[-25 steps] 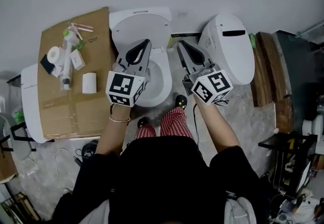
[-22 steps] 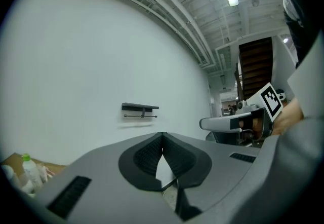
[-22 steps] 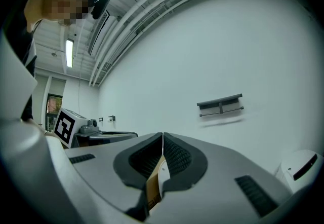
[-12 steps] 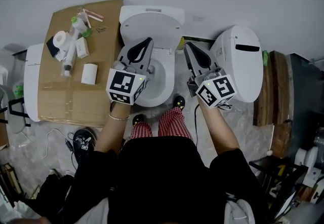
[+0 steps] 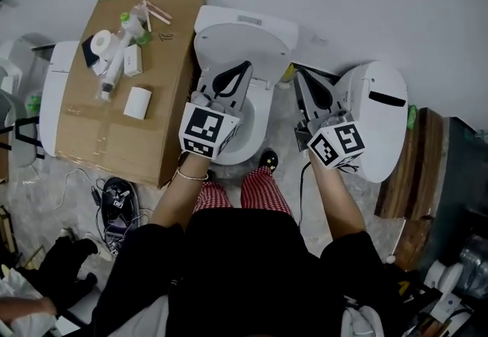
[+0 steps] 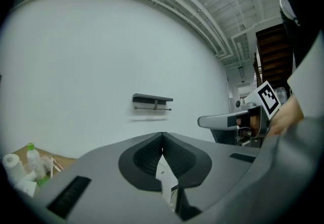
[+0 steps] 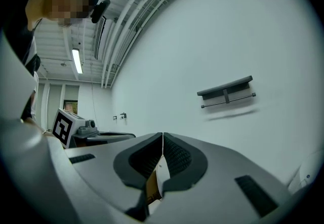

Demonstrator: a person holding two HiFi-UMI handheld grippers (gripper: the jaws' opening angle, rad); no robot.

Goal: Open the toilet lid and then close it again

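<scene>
Two grippers are out in front of the person, one in each hand. The left gripper (image 5: 245,67) hangs over the middle toilet (image 5: 258,146) and the right gripper (image 5: 299,75) over the gap just beside it. Each gripper's own view shows its jaws pressed together at the tips with nothing held between them.

I count two toilets standing side by side against the wall. The middle one has its lid (image 5: 242,42) raised, leaning back toward the wall, and its bowl is uncovered beneath the left gripper. The toilet on the right (image 5: 377,126) is covered, with a dark slot on top.

To the left, a sheet of cardboard (image 5: 114,137) lies over another white fixture (image 5: 53,99) and serves as a tabletop. On it I count:
- one paper roll (image 5: 100,43)
- one bottle with a green cap (image 5: 126,25)
- one small white box (image 5: 133,61)
- one white block (image 5: 138,102), a little apart from the others
- a few thin sticks (image 5: 156,11) near the far edge

One dark rail shelf (image 6: 152,100) is fixed to the wall. On the floor by the cardboard sits one black device (image 5: 114,198) with cables.
</scene>
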